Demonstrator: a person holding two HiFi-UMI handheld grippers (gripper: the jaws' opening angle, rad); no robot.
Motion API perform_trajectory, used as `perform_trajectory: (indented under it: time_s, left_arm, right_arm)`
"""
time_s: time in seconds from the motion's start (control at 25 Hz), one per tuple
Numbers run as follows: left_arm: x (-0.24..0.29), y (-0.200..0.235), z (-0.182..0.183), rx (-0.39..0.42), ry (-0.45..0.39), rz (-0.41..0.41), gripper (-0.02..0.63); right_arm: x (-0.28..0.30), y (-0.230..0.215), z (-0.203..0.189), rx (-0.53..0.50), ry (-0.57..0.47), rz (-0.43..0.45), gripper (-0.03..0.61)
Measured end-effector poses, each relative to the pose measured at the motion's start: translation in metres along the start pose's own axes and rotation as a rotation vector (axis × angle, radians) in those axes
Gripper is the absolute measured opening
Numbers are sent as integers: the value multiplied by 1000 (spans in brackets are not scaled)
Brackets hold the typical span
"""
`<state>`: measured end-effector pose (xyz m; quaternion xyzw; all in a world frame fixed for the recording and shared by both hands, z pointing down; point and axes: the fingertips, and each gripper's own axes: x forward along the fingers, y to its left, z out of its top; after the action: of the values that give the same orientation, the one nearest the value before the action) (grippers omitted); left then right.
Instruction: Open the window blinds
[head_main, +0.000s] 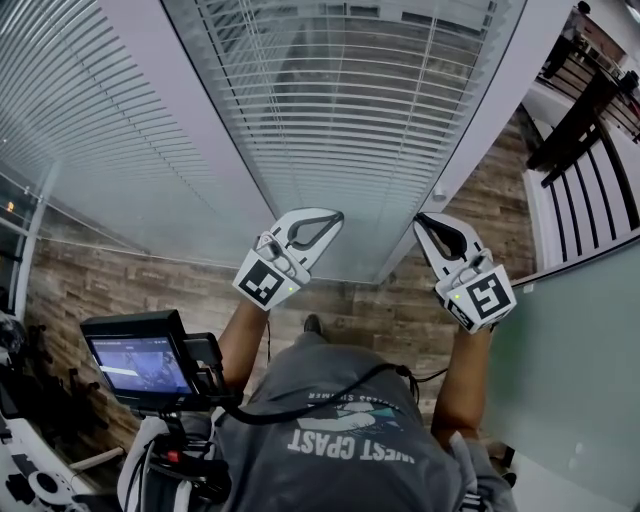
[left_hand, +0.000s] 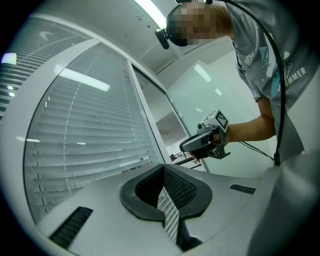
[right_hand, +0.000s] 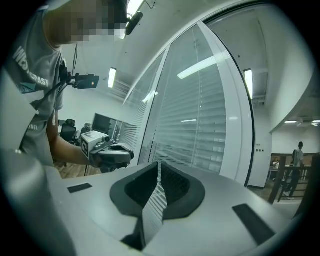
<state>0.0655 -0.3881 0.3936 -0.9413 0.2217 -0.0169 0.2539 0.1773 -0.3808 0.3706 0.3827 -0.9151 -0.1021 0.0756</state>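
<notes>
Brown wood-plank floor (head_main: 400, 310) under me, tall glazing between white frame posts (head_main: 200, 140) straight ahead, frosted glass partition (head_main: 585, 370) and dark railing (head_main: 575, 120) to my right, ceiling strip lights (right_hand: 111, 77) lit, black office chairs (right_hand: 65, 127) and a dark monitor (right_hand: 103, 123) far off to my left.

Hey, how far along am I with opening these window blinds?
Done: nothing visible so far; the blinds hang fully lowered. In hand: both claws are held up toward them, the left claw and the right claw, each with its jaws together. Whether either pinches anything is too fine to tell. Left: the whole opening, either raising the blinds or tilting their slats.
</notes>
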Motion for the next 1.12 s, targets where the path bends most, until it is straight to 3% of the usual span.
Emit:
perform_trajectory:
  time_s: [0.2,0.32,1.12]
  left_arm:
    - [-1,3,1,-85,-6,31,3]
    - [-2,1,0,-8,-2,7,3]
    - [3,-2,2,4,-7,-4,3]
  right_arm:
    - [1,-1,3,0,3,5,20]
    - [2,2,0,-1,1,8,20]
    - [0,1,-9,5,35,16,5]
